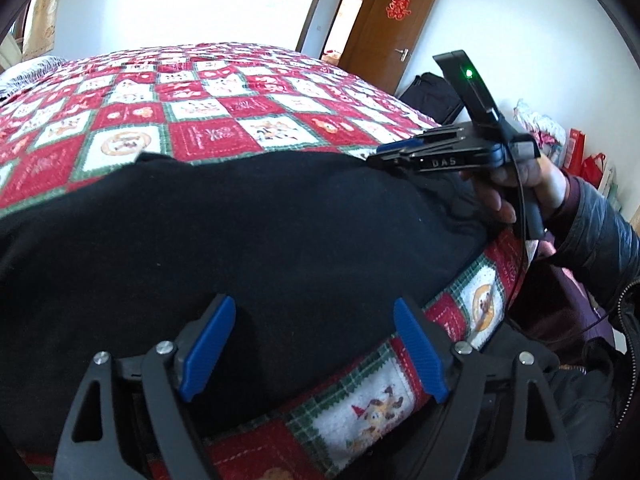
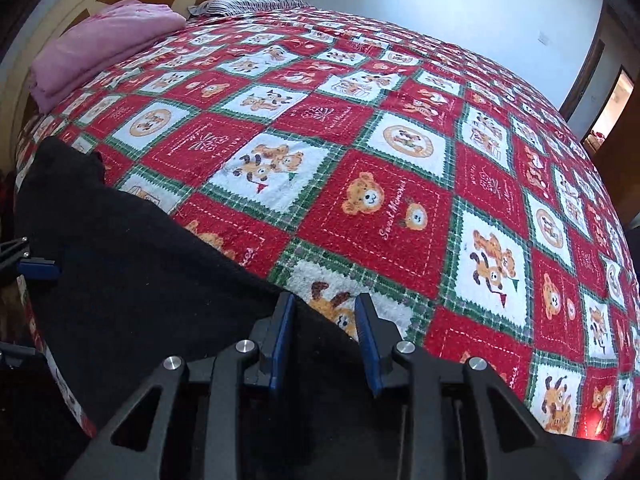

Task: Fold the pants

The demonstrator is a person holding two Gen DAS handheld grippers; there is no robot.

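Jaws of the left gripper (image 1: pixel 314 350) stand wide apart over the black pants (image 1: pixel 248 232); right gripper (image 2: pixel 326 344) jaws stand partly apart at the pants' edge, gripping nothing. Pants lie on the bed (image 2: pixel 400 168).

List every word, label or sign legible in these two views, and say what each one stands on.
"DAS": on the body of the right hand-held gripper, left wrist view.
"Sweet Memories": stitched on a red bear square of the bedspread, right wrist view; the last letters are unclear.
Red paper-cut sign on the wooden door: its character is too blurred to read.
Writing on the other bedspread squares: too small.
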